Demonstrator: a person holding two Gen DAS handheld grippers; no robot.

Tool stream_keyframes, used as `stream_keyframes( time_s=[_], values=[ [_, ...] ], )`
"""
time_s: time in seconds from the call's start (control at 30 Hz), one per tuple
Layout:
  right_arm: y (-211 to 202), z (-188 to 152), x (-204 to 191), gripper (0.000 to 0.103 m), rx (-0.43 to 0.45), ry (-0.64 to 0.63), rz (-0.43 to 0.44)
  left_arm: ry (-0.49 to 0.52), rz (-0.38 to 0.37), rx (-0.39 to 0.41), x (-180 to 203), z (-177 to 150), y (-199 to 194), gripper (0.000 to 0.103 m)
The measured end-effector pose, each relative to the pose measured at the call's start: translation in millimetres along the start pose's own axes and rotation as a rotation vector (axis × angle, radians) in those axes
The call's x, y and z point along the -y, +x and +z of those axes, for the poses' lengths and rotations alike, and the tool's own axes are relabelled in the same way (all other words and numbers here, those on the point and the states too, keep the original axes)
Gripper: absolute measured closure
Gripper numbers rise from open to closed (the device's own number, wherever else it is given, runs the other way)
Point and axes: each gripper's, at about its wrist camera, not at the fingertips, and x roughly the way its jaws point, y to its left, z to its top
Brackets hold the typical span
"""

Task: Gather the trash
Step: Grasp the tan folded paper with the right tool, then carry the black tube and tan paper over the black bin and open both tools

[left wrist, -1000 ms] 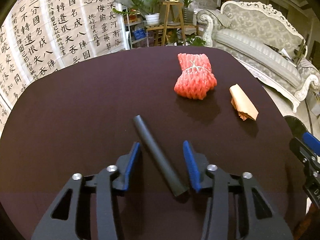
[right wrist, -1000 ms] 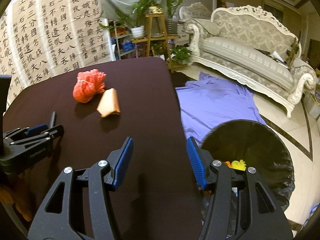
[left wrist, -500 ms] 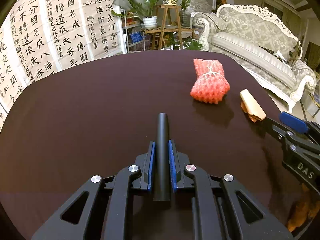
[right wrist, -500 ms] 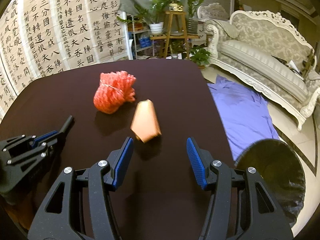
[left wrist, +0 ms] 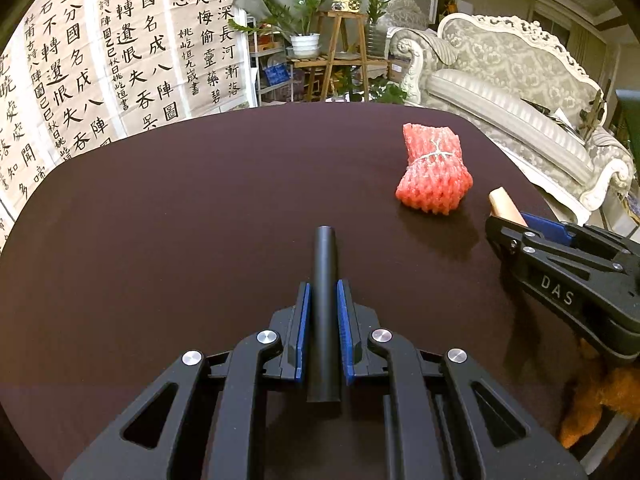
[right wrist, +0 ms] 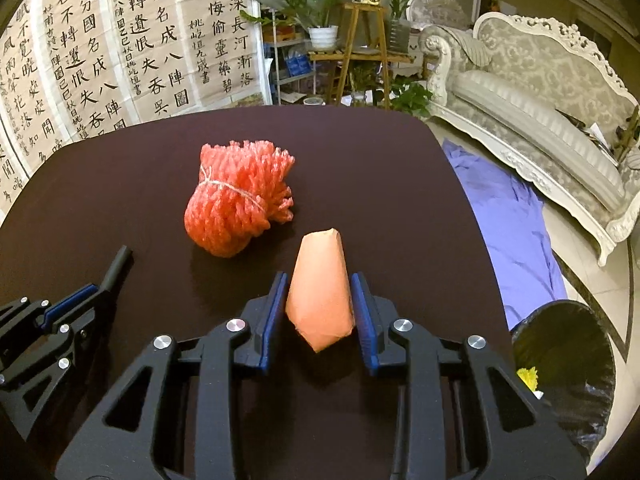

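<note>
- Since the earlier frames, both tongs have closed in on their items: the left tongs (left wrist: 322,330), which stood open around the black tube (left wrist: 325,312), are now clamped on it, and the right tongs (right wrist: 320,312) have travelled across the desk (left wrist: 160,240) to straddle the tan paper wad (right wrist: 320,284).
- Left tongs: fully closed, pads pressing both sides of the tube, which points away along the fingers.
- Right tongs: jaws closing, wad between them, pads at or just touching its sides; firm grip not confirmed.
- Step in hand: grasping two pieces of trash at once.
- Next move, as judged: finish the right grip, lift both items clear, carry them to the black-lined bin (right wrist: 568,364) on the floor beyond the desk's right edge.
- Remaining item: red foam net bundle (right wrist: 236,208), tied with string, frayed at one end, lies on the desk just behind the wad, untouched.
</note>
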Motion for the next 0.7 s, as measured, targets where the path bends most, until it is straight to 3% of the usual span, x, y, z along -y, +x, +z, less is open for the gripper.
stream_keyframes(
  time_s=[0.7],
  values=[
    [-55.0,-57.5,10.3,0.073,0.043,0.033,-0.003,0.052,-0.05,0.014,17.4,-6.1,-15.1,0.089]
  ],
)
